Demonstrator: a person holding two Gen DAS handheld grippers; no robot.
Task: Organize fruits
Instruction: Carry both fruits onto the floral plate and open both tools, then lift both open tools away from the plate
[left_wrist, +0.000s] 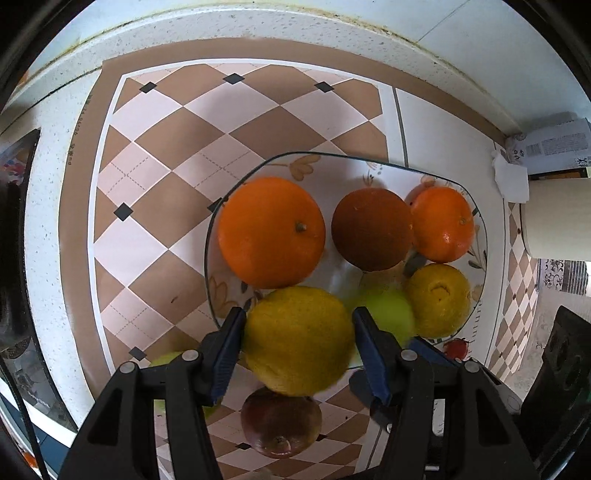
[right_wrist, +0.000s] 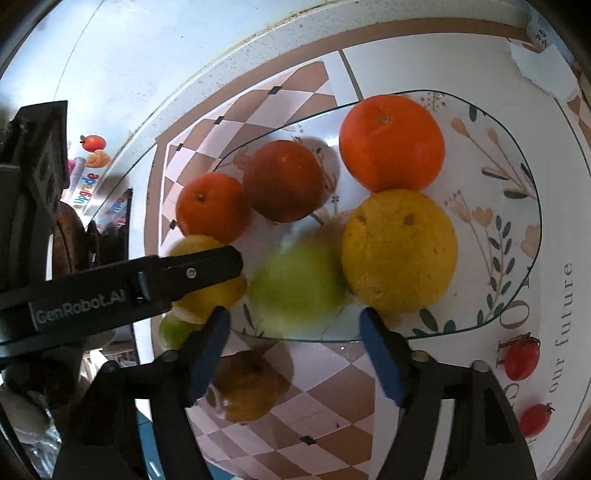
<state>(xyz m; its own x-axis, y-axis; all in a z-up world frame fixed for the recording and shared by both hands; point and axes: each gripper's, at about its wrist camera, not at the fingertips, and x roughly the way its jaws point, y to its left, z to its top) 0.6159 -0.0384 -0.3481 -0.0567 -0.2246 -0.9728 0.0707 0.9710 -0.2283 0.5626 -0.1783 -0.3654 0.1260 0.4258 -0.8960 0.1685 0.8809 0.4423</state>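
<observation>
We see the clear glass plate (left_wrist: 236, 184) with floral print on the checkered mat. On it, the big orange (left_wrist: 271, 230) sits at ten o'clock. Our left gripper (left_wrist: 298, 341) clasps a large yellow citrus (left_wrist: 299, 339) at six. Our right gripper (right_wrist: 295, 325) gapes, a blurred green apple (right_wrist: 297, 284) loose beyond its fingertips.

Both mounted just behind the tongs, aimed steeply down, close over the bench (left_wrist: 48, 206). Left wrist view faces the glass plate (left_wrist: 212, 236) from its near edge; right wrist view crosses it from the opposite side. Shared: plate and fruit.
</observation>
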